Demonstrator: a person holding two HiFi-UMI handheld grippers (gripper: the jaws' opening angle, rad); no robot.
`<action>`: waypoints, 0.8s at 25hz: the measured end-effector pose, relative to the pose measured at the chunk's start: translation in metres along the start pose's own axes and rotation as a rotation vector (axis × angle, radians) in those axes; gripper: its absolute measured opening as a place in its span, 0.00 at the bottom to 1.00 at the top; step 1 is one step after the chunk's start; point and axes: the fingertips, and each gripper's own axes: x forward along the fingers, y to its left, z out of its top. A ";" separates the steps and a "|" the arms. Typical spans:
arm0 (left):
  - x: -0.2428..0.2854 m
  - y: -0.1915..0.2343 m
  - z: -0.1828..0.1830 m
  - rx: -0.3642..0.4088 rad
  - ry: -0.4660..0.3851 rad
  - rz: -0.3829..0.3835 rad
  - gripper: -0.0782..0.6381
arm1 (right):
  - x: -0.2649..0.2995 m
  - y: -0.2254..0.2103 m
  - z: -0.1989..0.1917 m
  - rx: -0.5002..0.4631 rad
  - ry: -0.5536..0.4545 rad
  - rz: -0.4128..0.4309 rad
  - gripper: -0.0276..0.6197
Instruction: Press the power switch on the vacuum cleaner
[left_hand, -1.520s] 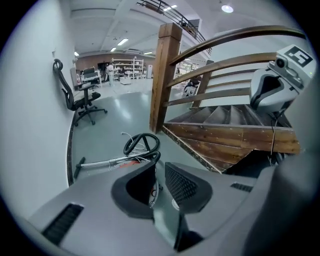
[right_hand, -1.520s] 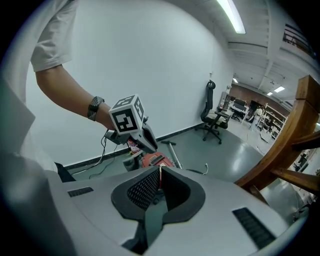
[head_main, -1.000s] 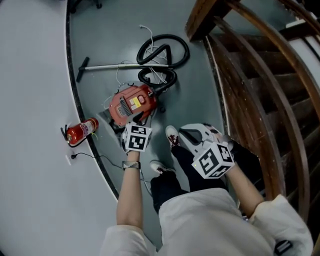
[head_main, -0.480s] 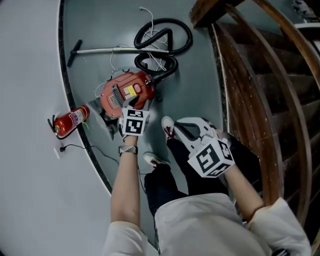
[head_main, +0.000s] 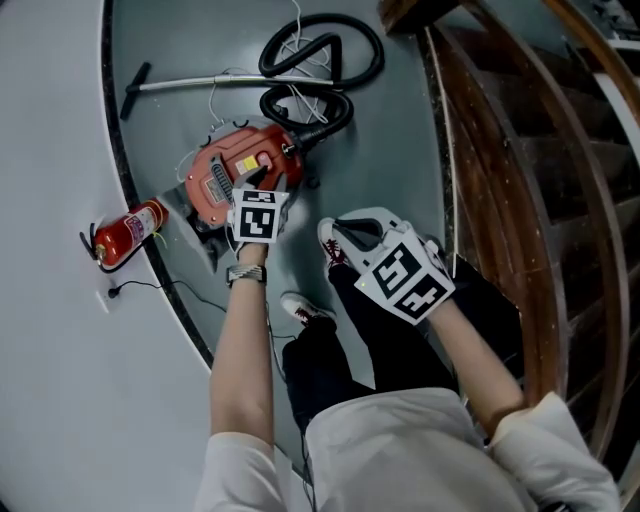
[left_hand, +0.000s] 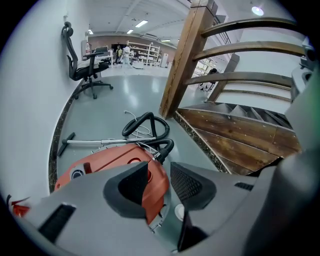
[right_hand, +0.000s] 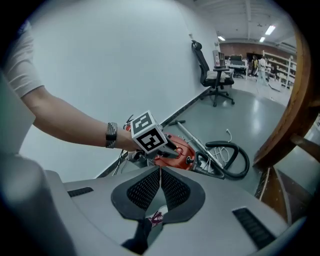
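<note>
The red canister vacuum cleaner (head_main: 222, 172) lies on the grey floor by the curved wall, with its black hose (head_main: 320, 60) coiled behind it. My left gripper (head_main: 262, 190) hangs just above the vacuum's near end, pointing steeply down. Its jaws have just been opening and stand open with nothing gripped; in the left gripper view (left_hand: 159, 172) the vacuum's red shell (left_hand: 110, 160) shows through the gap. A round grey button (left_hand: 77, 173) sits on the shell left of the jaws. My right gripper (head_main: 350, 235) is held over the person's shoe, shut and empty (right_hand: 160, 172), aimed toward the vacuum (right_hand: 177, 150).
A metal wand (head_main: 200, 83) lies behind the vacuum. A red fire extinguisher (head_main: 125, 235) rests against the wall at left. A wooden staircase with rails (head_main: 520, 150) runs along the right. The person's shoes (head_main: 300, 308) stand just in front of the vacuum. An office chair (left_hand: 82, 65) stands far back.
Both grippers have sunk toward the floor. The left one now sits right over the vacuum's near end. The right one has rolled, turning its marker cube.
</note>
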 end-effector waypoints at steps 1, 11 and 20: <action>0.003 0.000 0.000 0.000 0.004 -0.001 0.29 | 0.005 -0.001 -0.003 0.027 0.012 0.014 0.09; 0.023 -0.004 -0.008 -0.027 0.027 0.004 0.29 | 0.040 -0.025 -0.019 0.148 0.070 0.046 0.09; 0.031 0.009 -0.017 0.003 0.062 0.080 0.29 | 0.044 -0.042 -0.025 0.165 0.065 0.013 0.09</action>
